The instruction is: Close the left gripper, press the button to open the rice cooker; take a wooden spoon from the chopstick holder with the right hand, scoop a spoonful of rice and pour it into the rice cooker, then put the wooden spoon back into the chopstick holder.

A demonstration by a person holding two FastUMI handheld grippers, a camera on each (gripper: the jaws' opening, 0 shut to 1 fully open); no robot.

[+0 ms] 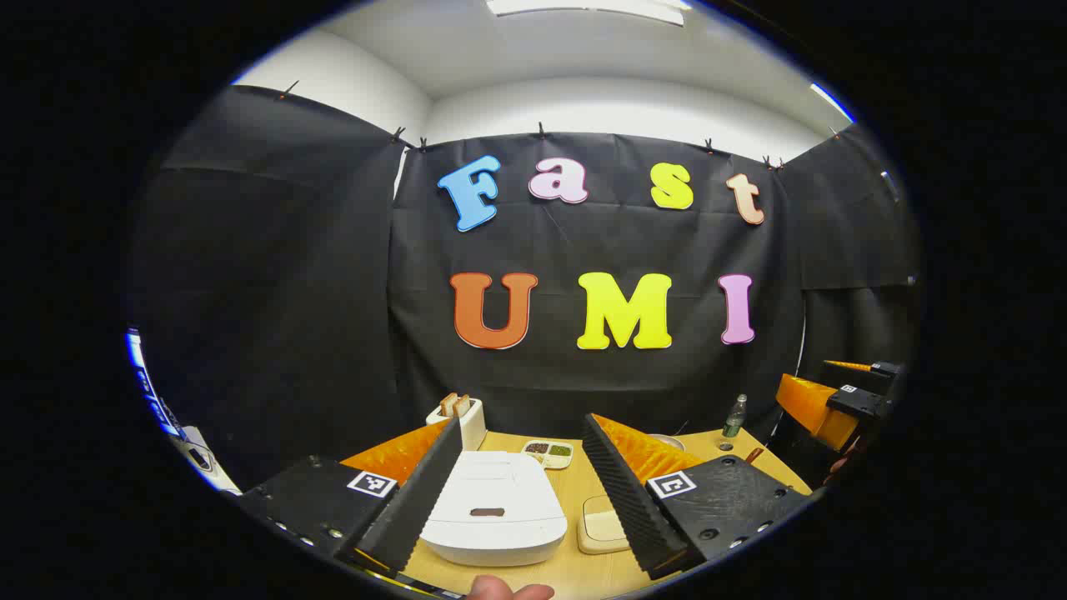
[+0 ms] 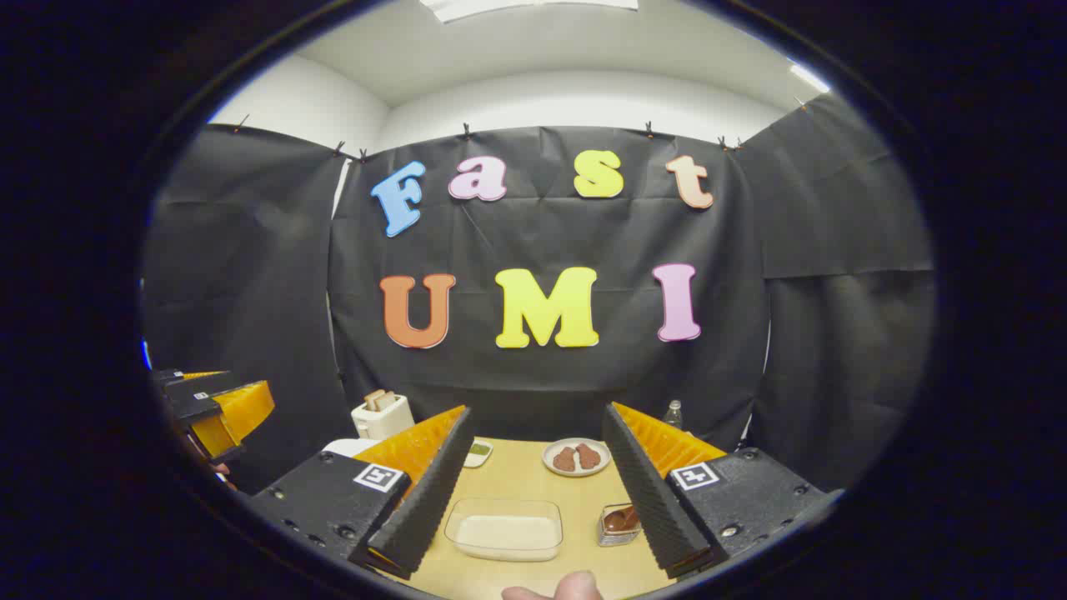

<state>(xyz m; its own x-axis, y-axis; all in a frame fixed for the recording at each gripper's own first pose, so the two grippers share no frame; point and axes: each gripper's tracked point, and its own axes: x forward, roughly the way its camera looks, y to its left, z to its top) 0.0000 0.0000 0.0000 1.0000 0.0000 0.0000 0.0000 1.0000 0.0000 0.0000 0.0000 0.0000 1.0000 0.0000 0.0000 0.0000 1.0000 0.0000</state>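
The white rice cooker (image 1: pixel 493 508) sits lid-down on the wooden table (image 1: pixel 575 575), and in the left gripper view it lies straight ahead of the left gripper (image 1: pixel 521 492), framed in the gap between the two fingers, nearer the left finger than the right and touching neither. Its dark oblong button (image 1: pixel 487 512) faces the camera on the front of the lid. The left gripper's jaws stand wide apart with nothing between them but the cooker beyond. Just to the right of the rice cooker lies a small cream-coloured square dish (image 1: pixel 602 527), partly hidden by the right finger. Behind the cooker sits a divided tray of grains (image 1: pixel 548 452), and behind it to the left a white toaster (image 1: pixel 460 417) with two slices of bread standing in it. Farther right of the cooker, at the table's back edge, is a green bottle (image 1: pixel 733 417). In the right gripper view the right gripper (image 2: pixel 538 492) also has its jaws spread apart, holding nothing; a clear rectangular container of rice (image 2: pixel 505 528) lies on the table between its fingers. Just right of that container is a small clear holder (image 2: pixel 618 523) with a brown spoon in it, beside the right finger, and behind it a plate (image 2: pixel 576 457) bearing two brown pieces. A fingertip shows at the bottom edge of each view.
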